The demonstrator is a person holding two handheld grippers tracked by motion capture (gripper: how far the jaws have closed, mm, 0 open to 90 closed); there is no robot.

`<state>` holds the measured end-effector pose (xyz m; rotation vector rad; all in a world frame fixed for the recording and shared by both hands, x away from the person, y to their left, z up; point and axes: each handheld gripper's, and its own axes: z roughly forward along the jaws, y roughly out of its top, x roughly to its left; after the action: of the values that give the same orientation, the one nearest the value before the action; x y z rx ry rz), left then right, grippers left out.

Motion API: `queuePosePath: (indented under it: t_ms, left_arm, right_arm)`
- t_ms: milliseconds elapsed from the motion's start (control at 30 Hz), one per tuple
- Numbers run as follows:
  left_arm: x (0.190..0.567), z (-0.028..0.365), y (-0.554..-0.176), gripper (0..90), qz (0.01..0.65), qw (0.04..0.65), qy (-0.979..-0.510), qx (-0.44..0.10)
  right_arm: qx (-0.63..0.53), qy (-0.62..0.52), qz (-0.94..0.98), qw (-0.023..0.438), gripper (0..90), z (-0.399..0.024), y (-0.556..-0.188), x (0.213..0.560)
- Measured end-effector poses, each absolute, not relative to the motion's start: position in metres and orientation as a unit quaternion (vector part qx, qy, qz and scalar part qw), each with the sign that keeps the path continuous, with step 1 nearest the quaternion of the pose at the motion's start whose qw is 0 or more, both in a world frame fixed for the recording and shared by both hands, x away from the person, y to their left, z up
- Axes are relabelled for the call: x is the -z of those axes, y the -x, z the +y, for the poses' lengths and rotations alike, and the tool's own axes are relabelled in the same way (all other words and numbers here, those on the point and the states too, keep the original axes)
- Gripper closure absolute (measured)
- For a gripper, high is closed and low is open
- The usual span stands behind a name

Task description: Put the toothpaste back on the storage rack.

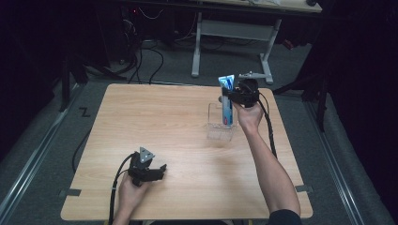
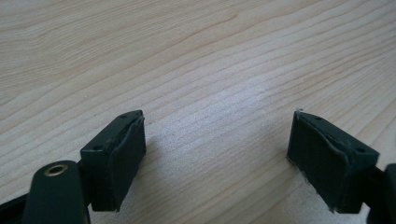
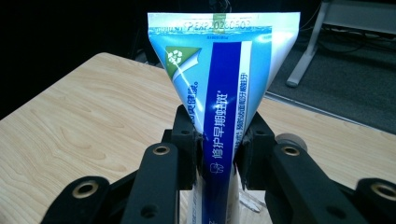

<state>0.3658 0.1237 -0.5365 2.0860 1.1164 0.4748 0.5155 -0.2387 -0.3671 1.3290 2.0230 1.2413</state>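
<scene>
Jaws of right gripper (image 3: 218, 158) clamped on toothpaste tube (image 3: 223, 93), crimped end up above the pads, lower end inside clear container (image 1: 220, 123). Left gripper (image 2: 217, 154) jaws apart over bare table (image 2: 187, 56).

Light wooden table (image 1: 155, 117), grey carpeted floor (image 1: 37, 140), white-legged desk (image 1: 234, 33) behind, black cables (image 1: 145, 61), dark surroundings.

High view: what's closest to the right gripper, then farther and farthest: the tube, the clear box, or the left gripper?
1. Tube: clamped in the right gripper.
2. Clear box: just below, around the tube's bottom.
3. Left gripper: far off, at the table's near left.
</scene>
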Motion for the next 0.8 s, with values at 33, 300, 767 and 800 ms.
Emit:
queuePosePath:
  t_ms: [33,300,767,800]
  left_arm:
    - [0.536,0.124,-0.366,19.5,0.432,0.356,-0.808,-0.184]
    - [0.536,0.124,-0.366,19.5,0.432,0.356,-0.808,-0.183]
    - [0.536,0.123,-0.366,19.5,0.433,0.357,-0.807,-0.184]
    - [0.536,0.123,-0.366,19.5,0.433,0.357,-0.807,-0.184]
  right_arm:
    - [-0.445,-0.479,0.728,0.208,71.8,-0.239,-0.515,0.368]
    - [-0.44,-0.489,0.724,0.205,71.7,-0.245,-0.513,0.372]
    - [-0.427,-0.509,0.722,0.196,71.1,-0.255,-0.505,0.39]
    - [-0.427,-0.509,0.722,0.196,71.1,-0.255,-0.505,0.39]
